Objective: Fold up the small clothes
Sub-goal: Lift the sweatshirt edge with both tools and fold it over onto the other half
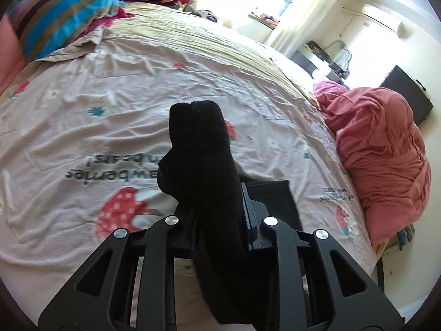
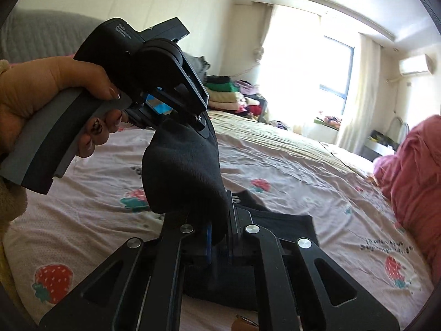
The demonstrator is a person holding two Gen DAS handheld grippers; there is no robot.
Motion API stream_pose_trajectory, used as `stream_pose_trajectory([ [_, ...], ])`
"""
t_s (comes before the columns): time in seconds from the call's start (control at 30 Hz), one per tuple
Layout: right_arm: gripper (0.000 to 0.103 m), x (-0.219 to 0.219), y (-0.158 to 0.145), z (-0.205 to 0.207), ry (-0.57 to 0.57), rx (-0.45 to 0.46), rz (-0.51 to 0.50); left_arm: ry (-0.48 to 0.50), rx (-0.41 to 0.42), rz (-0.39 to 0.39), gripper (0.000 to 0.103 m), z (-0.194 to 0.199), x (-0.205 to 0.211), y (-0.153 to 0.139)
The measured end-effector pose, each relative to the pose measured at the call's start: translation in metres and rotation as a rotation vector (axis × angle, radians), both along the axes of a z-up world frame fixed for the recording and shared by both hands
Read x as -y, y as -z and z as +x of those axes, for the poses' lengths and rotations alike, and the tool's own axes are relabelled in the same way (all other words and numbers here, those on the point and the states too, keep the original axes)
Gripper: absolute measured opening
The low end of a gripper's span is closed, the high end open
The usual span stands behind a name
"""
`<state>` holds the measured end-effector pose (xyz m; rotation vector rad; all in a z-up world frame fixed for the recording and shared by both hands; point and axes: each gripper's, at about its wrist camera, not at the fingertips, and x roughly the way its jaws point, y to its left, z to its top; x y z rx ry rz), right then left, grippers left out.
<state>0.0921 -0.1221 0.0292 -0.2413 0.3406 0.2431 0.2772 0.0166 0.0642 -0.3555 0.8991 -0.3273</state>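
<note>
Black sock stretched between my two tools above the bed, left tool and right tool each clamped on one end, sock covering both tools' tips

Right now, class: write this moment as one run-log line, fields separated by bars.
left gripper: shut on black sock | right gripper: shut on black sock | sock: lifted above strawberry bedsheet | fold: not yet done

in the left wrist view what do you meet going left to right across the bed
striped blanket → strawberry print → black sock in the left tongs → red quilt heap
</note>
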Motion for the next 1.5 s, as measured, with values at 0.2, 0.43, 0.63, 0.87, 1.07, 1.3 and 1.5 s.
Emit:
stream_pose_trajectory([
  [0.2, 0.006, 0.033, 0.005, -0.003, 0.053, -0.032, 0.045, 0.05, -0.015, 0.031, 0.016, 0.004, 0.044, 0.001],
  [0.43, 0.006, 0.063, 0.016, 0.0, 0.085, -0.101, 0.119, 0.084, -0.048, 0.063, 0.016, 0.015, 0.083, 0.014],
  [0.63, 0.006, 0.081, 0.026, 0.007, 0.108, -0.163, 0.188, 0.097, -0.077, 0.076, 0.017, 0.025, 0.103, 0.027],
  [0.87, 0.007, 0.105, 0.041, 0.017, 0.139, -0.267, 0.291, 0.119, -0.11, 0.094, 0.027, 0.034, 0.125, 0.042],
  [1.07, 0.011, 0.132, 0.063, 0.033, 0.181, -0.419, 0.407, 0.114, -0.134, 0.042, 0.075, 0.042, 0.134, 0.056],
  [1.3, 0.019, 0.174, 0.091, 0.045, 0.161, -0.597, 0.673, 0.082, -0.077, 0.003, 0.076, 0.029, 0.123, 0.048],
  [1.5, 0.054, 0.19, 0.085, 0.056, 0.046, -0.686, 0.828, 0.052, -0.057, 0.136, 0.076, 0.008, 0.104, 0.063],
])
